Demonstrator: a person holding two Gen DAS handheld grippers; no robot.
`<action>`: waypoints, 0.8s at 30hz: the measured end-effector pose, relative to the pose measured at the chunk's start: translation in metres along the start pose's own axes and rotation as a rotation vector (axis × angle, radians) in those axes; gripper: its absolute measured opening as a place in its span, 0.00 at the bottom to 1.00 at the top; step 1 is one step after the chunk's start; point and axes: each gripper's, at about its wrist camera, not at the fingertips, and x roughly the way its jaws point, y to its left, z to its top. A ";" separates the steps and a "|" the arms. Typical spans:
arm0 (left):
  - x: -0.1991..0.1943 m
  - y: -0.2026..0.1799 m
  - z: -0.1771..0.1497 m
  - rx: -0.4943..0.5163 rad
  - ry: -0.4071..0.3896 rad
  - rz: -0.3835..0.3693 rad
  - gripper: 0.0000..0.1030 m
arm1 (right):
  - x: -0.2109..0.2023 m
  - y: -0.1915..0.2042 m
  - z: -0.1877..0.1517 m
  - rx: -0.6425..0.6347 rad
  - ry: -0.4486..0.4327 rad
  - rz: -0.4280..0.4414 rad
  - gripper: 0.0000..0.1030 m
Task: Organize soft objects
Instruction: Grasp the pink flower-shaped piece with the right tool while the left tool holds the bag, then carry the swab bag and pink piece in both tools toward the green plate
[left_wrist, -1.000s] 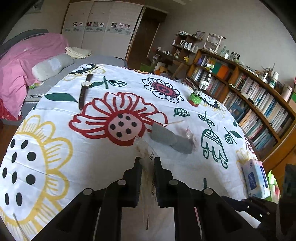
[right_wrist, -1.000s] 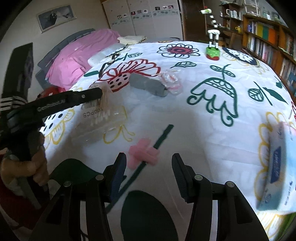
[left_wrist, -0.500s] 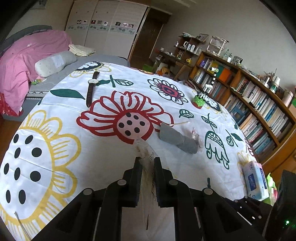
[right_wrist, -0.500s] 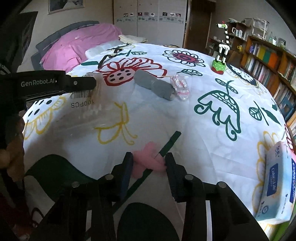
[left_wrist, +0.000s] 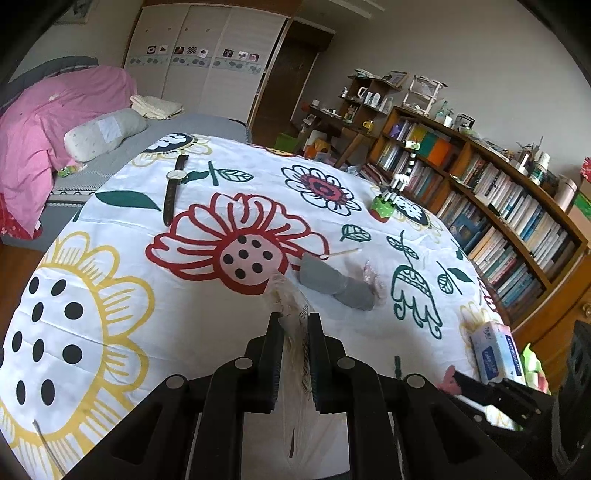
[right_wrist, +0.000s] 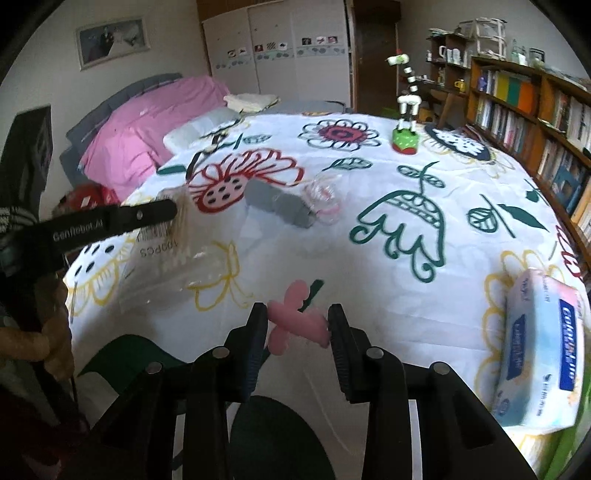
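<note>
Over floral cloth (right_wrist: 369, 266), right jaws clamping pink piece (right_wrist: 295, 325), left jaws pinching clear bag (left_wrist: 293, 328)

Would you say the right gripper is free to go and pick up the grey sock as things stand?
Probably not: the right gripper is shut on a pink soft piece, so its jaws are occupied. The path across the cloth to the grey sock looks clear, though a crumpled clear wrapper touches its far end.

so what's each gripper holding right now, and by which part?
Left gripper: clear plastic bag, pinched at its top edge. Right gripper: pink soft piece, clamped across its middle.
</note>
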 end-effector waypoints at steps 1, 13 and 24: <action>-0.001 -0.003 0.000 0.003 -0.002 -0.003 0.13 | -0.004 -0.002 0.000 0.006 -0.008 -0.003 0.34; -0.007 -0.037 0.001 0.054 -0.009 -0.050 0.13 | -0.045 -0.044 -0.007 0.097 -0.081 -0.045 0.34; -0.009 -0.084 -0.001 0.124 -0.007 -0.114 0.13 | -0.094 -0.096 -0.019 0.200 -0.167 -0.121 0.34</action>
